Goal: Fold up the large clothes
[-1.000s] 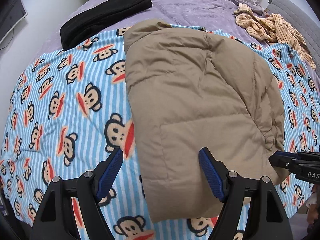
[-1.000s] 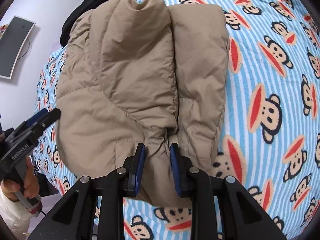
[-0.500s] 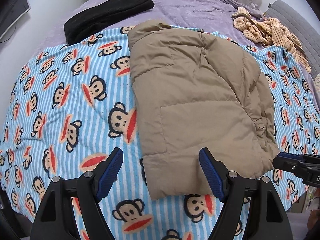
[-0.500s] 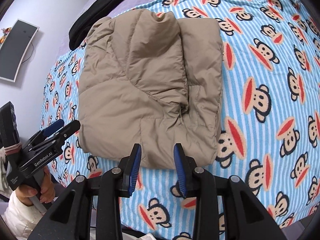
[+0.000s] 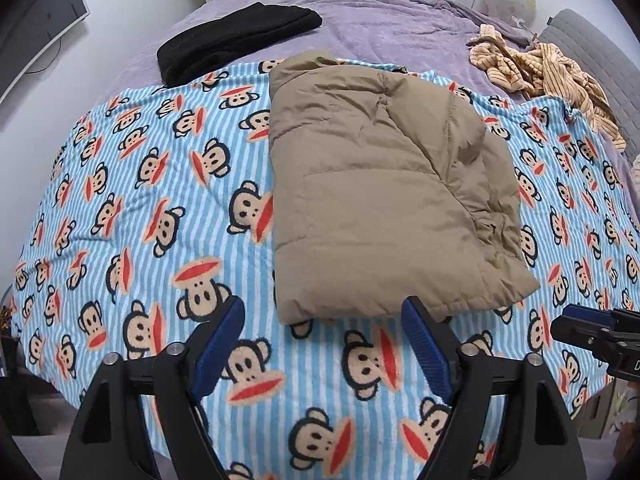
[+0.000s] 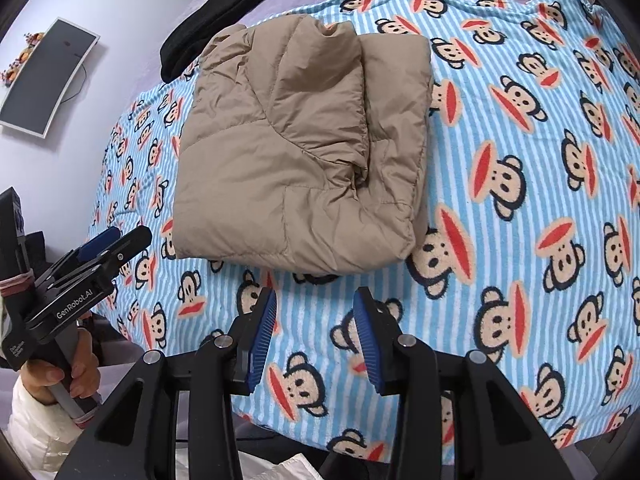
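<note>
A tan puffer jacket (image 5: 380,208) lies folded compactly on the bed (image 5: 380,28); the left gripper (image 5: 324,344) and right gripper (image 6: 314,334), jaws just opening, hold nothing; striped clothes (image 5: 548,72) look unfolded.

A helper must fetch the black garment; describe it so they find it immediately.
Start at the monkey-print blanket covering the bed's near end. Beyond its far edge, on the purple bedspread, lies the black garment: folded, plain, unlike the tan puffer jacket and striped heap.
</note>
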